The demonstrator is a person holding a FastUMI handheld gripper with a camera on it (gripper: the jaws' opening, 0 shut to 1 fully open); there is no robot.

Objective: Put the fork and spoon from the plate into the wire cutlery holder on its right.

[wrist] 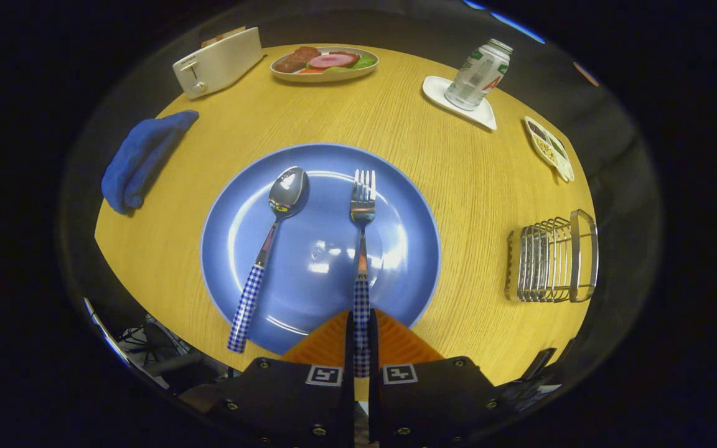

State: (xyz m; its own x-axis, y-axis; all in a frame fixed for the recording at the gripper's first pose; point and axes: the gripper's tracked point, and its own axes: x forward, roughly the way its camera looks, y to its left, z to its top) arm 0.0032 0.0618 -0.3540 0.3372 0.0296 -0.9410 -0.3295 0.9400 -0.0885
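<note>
Gripper view: fingers point(361, 336) clamp the fork's point(363, 249) checked handle over the plate point(414, 249); bottle point(478, 74) label apparently unreadable.

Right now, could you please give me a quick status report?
Fingers shut on fork handle. Spoon lies on plate. Wire holder at right, path open.

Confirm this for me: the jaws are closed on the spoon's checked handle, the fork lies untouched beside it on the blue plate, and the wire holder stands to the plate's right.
Not quite: swap the two. The gripper view shows the gripper with its jaws closed on the checked handle of the fork, while the spoon lies untouched beside it on the blue plate. The wire holder does stand to the plate's right.
</note>
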